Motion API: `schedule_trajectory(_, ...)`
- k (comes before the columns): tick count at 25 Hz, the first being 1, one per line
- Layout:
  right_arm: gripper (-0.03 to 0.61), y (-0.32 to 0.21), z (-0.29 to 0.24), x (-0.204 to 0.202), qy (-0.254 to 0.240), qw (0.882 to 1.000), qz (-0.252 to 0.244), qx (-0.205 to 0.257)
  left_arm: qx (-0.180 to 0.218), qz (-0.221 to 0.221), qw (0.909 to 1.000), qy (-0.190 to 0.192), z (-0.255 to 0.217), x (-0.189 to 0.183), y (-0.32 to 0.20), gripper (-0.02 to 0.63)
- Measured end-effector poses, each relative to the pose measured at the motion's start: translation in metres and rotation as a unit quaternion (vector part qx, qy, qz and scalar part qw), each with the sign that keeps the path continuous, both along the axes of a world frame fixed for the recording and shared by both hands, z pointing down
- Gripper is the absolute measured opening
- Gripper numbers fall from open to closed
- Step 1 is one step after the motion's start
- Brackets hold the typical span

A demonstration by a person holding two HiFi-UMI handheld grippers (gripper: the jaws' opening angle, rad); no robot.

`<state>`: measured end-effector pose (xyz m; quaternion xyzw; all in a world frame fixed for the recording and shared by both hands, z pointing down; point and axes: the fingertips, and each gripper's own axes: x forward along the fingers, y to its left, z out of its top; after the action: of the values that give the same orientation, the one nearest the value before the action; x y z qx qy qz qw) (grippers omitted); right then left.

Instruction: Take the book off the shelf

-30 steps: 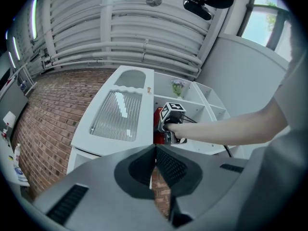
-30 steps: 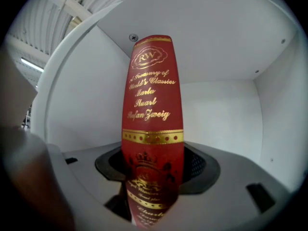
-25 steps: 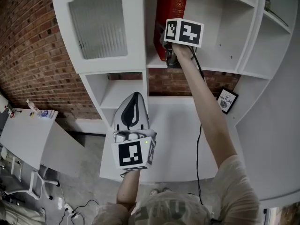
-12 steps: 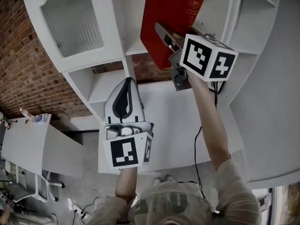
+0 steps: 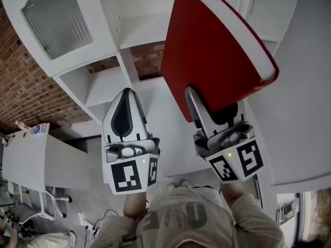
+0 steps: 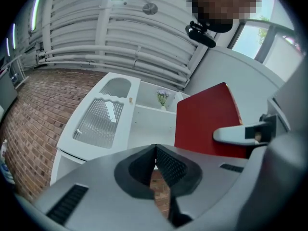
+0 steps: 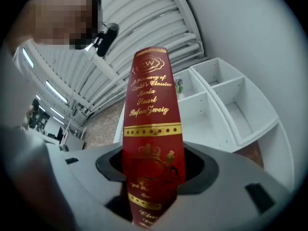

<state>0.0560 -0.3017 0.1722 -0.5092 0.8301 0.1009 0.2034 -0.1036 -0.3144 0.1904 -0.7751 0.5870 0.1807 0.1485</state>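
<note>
The red book (image 5: 217, 56) with a gold-lettered spine (image 7: 151, 119) is off the white shelf unit (image 5: 139, 27) and held up in front of it, close to the head camera. My right gripper (image 5: 207, 105) grips its lower end, one jaw on each cover; the jaws are closing a little on it. My left gripper (image 5: 125, 99) hovers to the left of the book, its jaws meeting with nothing between them (image 6: 155, 150). The left gripper view shows the red cover (image 6: 207, 124) and the right gripper's jaw over it.
The shelf unit has a ribbed glass door (image 5: 51, 14) at upper left and open compartments (image 7: 216, 95). A brick wall (image 5: 20, 81) stands behind it. A white desk (image 5: 31, 154) and a chair (image 5: 31, 211) sit at lower left.
The right gripper has drawn the book out of the shelf compartment and down toward the person. The book now tilts and fills the upper right of the head view. The left gripper barely moved.
</note>
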Motion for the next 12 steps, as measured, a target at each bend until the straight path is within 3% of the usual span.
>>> schedule_trajectory(4, 0.253, 0.017, 0.038, -0.004, 0.008, 1.000, 0.022, -0.005, 0.030, 0.005, 0.9995, -0.007, 0.001, 0.009, 0.015, 0.011)
schedule_trajectory(12, 0.250, 0.013, 0.068, -0.006, 0.013, 0.999, 0.024, -0.043, 0.009, 0.015, 0.9994, -0.029, 0.025, 0.023, 0.021, 0.009)
